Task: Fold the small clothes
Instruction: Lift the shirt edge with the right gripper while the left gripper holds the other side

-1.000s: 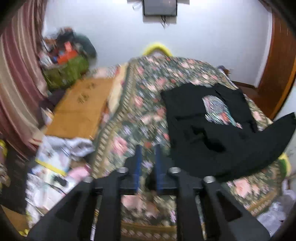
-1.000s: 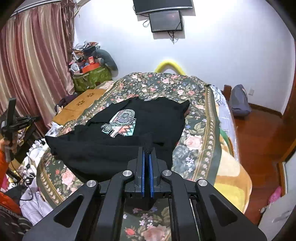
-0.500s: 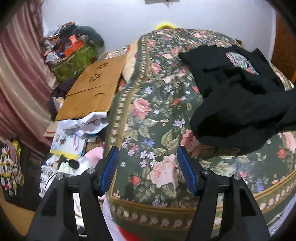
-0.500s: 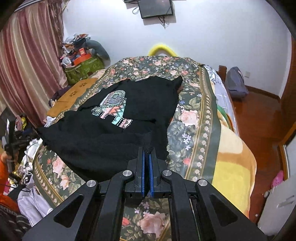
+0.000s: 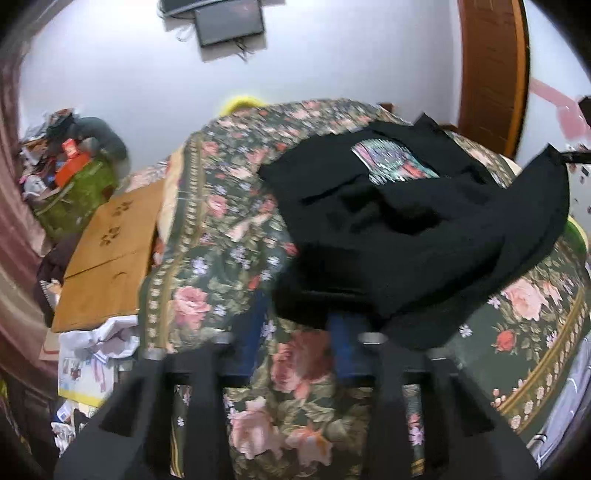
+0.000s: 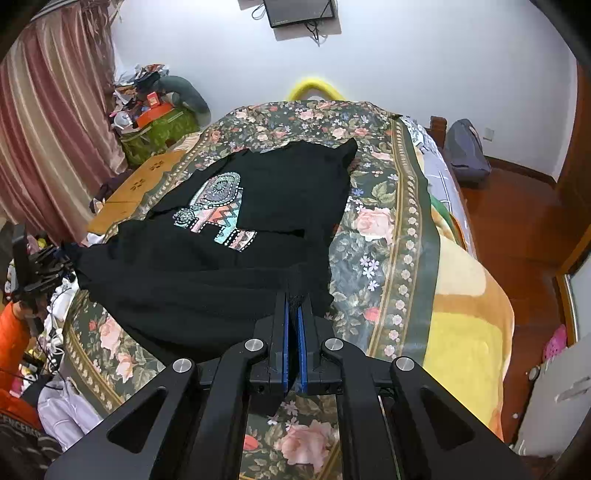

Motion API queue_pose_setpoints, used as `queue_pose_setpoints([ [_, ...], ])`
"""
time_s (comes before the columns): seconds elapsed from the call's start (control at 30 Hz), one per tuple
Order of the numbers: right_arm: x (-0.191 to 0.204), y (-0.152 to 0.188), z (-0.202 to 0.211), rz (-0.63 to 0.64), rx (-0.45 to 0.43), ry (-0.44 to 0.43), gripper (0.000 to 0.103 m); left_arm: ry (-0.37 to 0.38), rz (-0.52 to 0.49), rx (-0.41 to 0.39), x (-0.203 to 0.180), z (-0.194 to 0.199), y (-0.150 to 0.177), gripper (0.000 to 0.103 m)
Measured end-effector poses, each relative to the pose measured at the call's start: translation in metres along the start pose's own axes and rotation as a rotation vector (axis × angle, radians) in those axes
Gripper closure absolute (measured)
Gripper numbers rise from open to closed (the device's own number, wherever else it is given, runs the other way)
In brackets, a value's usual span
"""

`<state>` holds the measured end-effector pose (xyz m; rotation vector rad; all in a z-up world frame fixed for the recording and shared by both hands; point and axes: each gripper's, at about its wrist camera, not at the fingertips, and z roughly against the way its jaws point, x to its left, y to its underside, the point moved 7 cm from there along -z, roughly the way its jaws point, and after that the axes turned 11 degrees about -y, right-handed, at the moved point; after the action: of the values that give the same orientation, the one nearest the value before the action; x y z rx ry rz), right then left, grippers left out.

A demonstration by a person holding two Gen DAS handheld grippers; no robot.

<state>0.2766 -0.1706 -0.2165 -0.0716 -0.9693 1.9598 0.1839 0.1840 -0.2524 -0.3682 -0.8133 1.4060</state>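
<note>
I see a black T-shirt (image 6: 229, 258) with a patterned print lying on a bed (image 6: 388, 236) covered by a dark floral blanket. The shirt spreads from the middle of the bed down to its near edge, print side up, with its lower part bunched and lifted off the blanket.

My right gripper (image 6: 293, 306) is at the near edge of the bed, its two blue-padded fingers pressed together on a pinch of the shirt's black fabric.

My left gripper (image 5: 295, 325) is near the bed's left corner. Its blue pads stand apart, and a fold of the shirt (image 5: 406, 236) lies over the tips; the picture is blurred, so I cannot tell whether the fingers touch the cloth. In the right wrist view the left gripper (image 6: 59, 258) shows at the shirt's far left corner.

A wooden board (image 5: 110, 254) lies beside the bed's left edge. A dark screen (image 6: 299, 13) hangs on the white wall beyond the bed.
</note>
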Motion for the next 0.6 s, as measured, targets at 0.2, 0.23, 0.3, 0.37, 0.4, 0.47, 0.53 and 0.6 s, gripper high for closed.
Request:
queue_pose_setpoints([
  [0.2,-0.002,0.001,-0.003,-0.01,0.0,-0.012,0.099,0.045,0.034,0.01,-0.006,-0.003,0.001,0.101],
  [0.23,-0.002,0.001,-0.003,-0.011,0.0,-0.012,0.099,0.059,0.061,0.009,-0.004,-0.001,-0.001,0.101],
  [0.3,-0.002,0.0,-0.003,-0.011,-0.005,-0.012,0.099,0.055,0.089,-0.004,0.001,0.003,-0.005,0.101],
  [0.37,-0.002,-0.002,-0.002,-0.011,-0.016,-0.011,0.099,0.043,0.123,-0.02,0.008,0.01,-0.012,0.101],
  [0.4,-0.002,-0.004,-0.001,-0.01,-0.022,-0.011,0.099,0.039,0.141,-0.025,0.011,0.012,-0.016,0.101],
  [0.47,-0.002,-0.011,0.001,0.004,-0.041,-0.004,0.099,0.02,0.182,-0.035,0.02,0.018,-0.026,0.102],
  [0.53,-0.001,-0.02,0.005,0.024,-0.062,0.003,0.099,0.005,0.219,-0.055,0.029,0.024,-0.04,0.102],
  [0.6,0.0,-0.034,0.01,0.034,-0.092,0.006,0.099,-0.002,0.235,-0.066,0.033,0.028,-0.052,0.102],
])
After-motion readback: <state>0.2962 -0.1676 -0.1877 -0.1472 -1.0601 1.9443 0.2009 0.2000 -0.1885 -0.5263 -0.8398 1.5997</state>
